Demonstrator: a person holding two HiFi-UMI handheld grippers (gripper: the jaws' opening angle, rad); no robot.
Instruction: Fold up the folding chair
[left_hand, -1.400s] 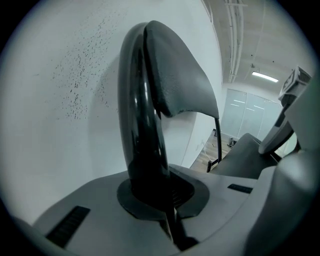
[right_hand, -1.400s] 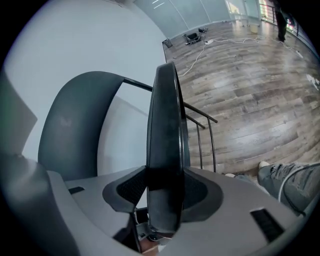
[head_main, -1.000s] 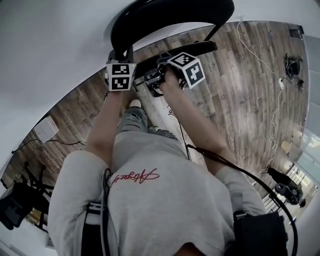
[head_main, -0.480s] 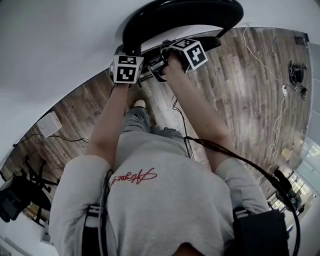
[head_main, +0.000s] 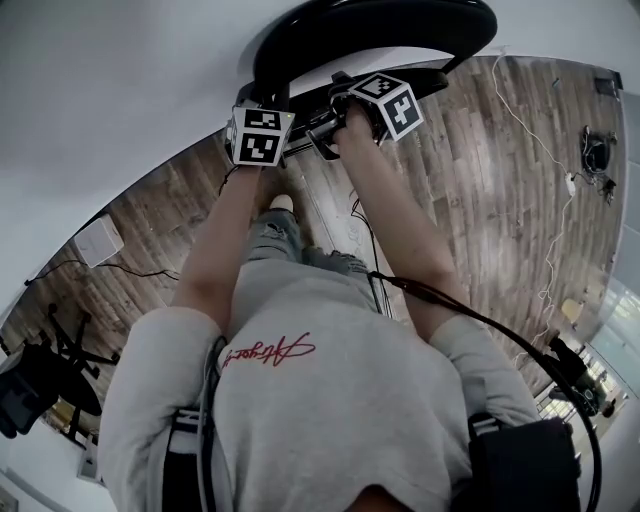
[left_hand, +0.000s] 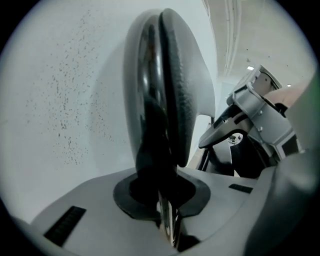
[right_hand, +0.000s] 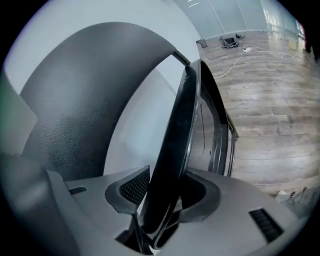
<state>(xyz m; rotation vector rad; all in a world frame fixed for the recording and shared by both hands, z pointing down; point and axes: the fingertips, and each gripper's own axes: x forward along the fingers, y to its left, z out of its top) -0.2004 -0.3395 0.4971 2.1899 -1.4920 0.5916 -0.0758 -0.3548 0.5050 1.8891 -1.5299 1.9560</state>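
The black folding chair stands against a white wall. Its padded backrest arcs across the top of the head view, and the seat is tipped up close beneath it. My left gripper is shut on the backrest's left edge. In the left gripper view the backrest shows edge-on and runs down into my left gripper. My right gripper holds the seat's front edge. In the right gripper view the thin seat panel sits between the jaws of my right gripper, with the backrest to its left.
A wood-plank floor spreads to the right, with white cables across it. A white box lies by the wall at left, and a black stand is at lower left. The person's shoe is just below the chair.
Both grippers and the chair have shifted up and slightly right in the head view. The seat's edge now lies closer under the backrest. Both grips are unchanged.
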